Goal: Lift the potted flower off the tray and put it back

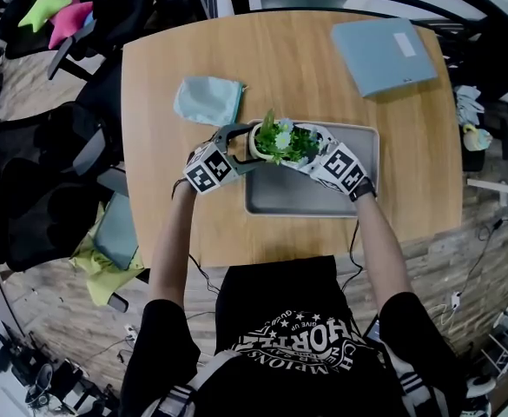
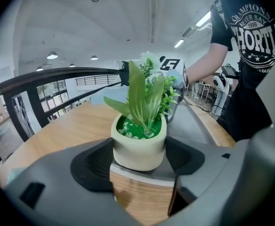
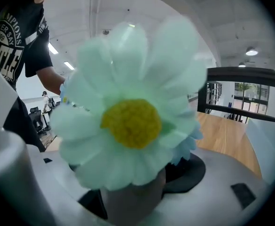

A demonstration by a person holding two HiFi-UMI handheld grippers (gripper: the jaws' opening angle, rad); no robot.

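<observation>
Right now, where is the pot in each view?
Head view: pot at centre, at the tray's left end.
Left gripper view: pot at centre, between the jaws.
Right gripper view: pot at bottom centre, under the flower.
Shared landmark: the wooden table, in all three.

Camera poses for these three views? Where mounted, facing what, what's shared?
Head view: on the person's head, facing steeply down at the wooden table, tray and potted flower; shows left gripper, right gripper, black T-shirt.
Left gripper view: on the left gripper, looking along its jaws at the potted flower between them; T-shirt at right.
Right gripper view: on the right gripper, facing the opposite way; daisy bloom fills it; T-shirt at left.
Shared: all see the potted flower.
</observation>
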